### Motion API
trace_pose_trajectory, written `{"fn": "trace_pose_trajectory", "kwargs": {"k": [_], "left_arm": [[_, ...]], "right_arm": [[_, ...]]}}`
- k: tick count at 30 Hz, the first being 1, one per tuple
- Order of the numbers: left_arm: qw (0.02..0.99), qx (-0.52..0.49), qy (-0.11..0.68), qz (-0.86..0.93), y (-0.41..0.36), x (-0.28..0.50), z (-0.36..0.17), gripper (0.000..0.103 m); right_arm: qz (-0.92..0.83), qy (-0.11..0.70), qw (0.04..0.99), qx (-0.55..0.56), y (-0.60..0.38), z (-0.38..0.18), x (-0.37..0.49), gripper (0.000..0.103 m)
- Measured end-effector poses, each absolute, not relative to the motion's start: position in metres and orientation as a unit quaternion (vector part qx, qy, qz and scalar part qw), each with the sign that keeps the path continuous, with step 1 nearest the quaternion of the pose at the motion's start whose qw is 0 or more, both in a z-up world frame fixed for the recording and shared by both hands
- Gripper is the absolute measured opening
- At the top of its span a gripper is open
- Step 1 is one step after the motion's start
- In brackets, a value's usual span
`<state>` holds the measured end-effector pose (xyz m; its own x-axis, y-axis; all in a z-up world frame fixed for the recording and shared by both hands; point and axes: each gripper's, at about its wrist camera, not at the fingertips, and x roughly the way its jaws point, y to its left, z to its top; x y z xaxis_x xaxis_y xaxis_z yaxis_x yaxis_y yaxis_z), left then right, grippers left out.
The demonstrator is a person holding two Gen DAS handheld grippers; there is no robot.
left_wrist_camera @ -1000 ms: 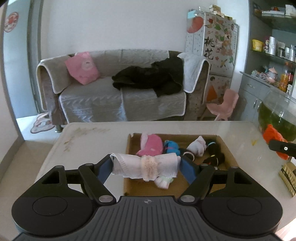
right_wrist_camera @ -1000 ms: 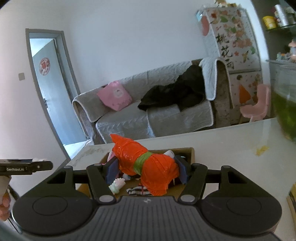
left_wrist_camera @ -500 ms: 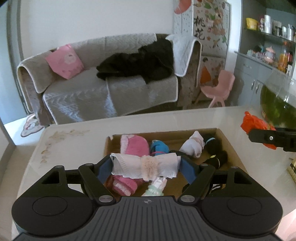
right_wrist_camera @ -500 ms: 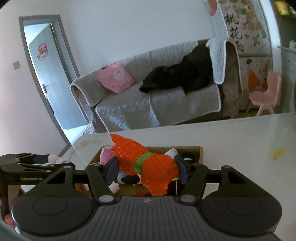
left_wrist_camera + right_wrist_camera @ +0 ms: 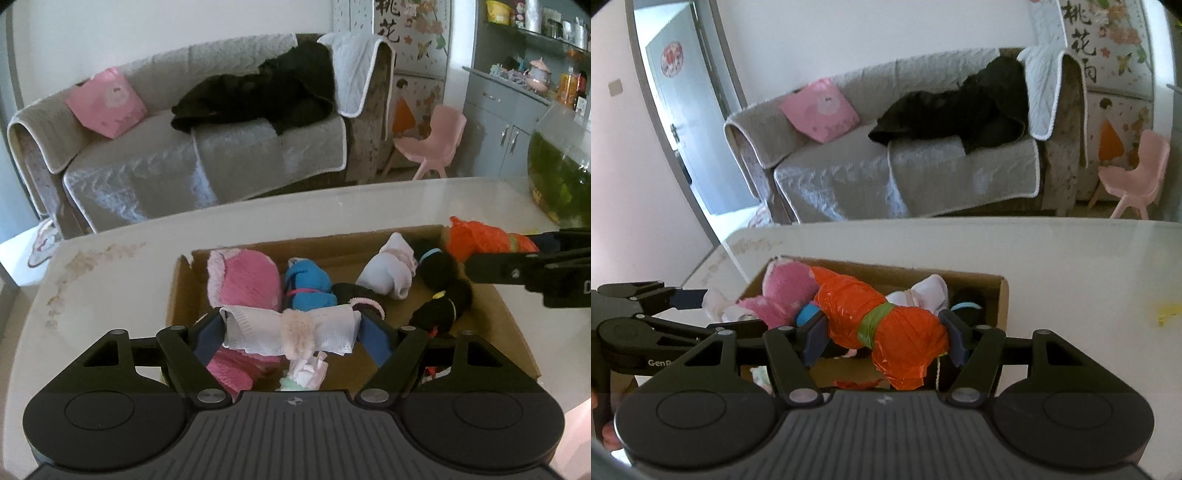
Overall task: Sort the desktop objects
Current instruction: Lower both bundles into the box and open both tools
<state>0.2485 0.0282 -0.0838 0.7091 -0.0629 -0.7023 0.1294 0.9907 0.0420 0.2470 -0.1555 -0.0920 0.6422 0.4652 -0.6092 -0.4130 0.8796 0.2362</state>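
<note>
Cardboard box [image 5: 509,332] now lies under both your grippers: left gripper [image 5: 291,332] clamps the white bundle [image 5: 255,326], right gripper [image 5: 884,332] the orange bundle [image 5: 886,328], both brought above it, ready for release.

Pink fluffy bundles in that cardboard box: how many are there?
2. One pink bundle lies in the box's far left corner; another sits at the near left, partly behind the held white roll. More may be hidden.
</note>
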Motion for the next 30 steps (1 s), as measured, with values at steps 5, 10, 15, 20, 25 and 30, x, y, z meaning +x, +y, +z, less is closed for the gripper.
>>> {"fn": "trace_pose_trajectory", "kwargs": {"k": [5, 10, 15, 20, 25, 30], "left_arm": [[0.916, 0.042, 0.394, -0.06, 0.025, 0.26, -0.099, 0.081], [0.911, 0.034, 0.407, -0.063, 0.026, 0.269, -0.114, 0.081], [0.909, 0.039, 0.41, -0.065, 0.024, 0.273, -0.122, 0.087], [0.905, 0.062, 0.413, -0.082, 0.013, 0.27, -0.124, 0.098], [0.899, 0.055, 0.427, -0.078, 0.017, 0.264, -0.127, 0.102], [0.906, 0.033, 0.416, -0.069, 0.035, 0.235, -0.098, 0.103]], "right_arm": [[0.244, 0.361, 0.9, 0.023, -0.145, -0.1, 0.256, 0.06], [0.244, 0.37, 0.896, 0.01, -0.139, -0.106, 0.259, 0.061], [0.238, 0.386, 0.892, -0.003, -0.132, -0.113, 0.267, 0.062], [0.233, 0.39, 0.891, -0.011, -0.128, -0.116, 0.269, 0.073], [0.23, 0.381, 0.895, -0.01, -0.131, -0.109, 0.264, 0.085], [0.226, 0.339, 0.913, 0.01, -0.15, -0.077, 0.227, 0.09]]}}
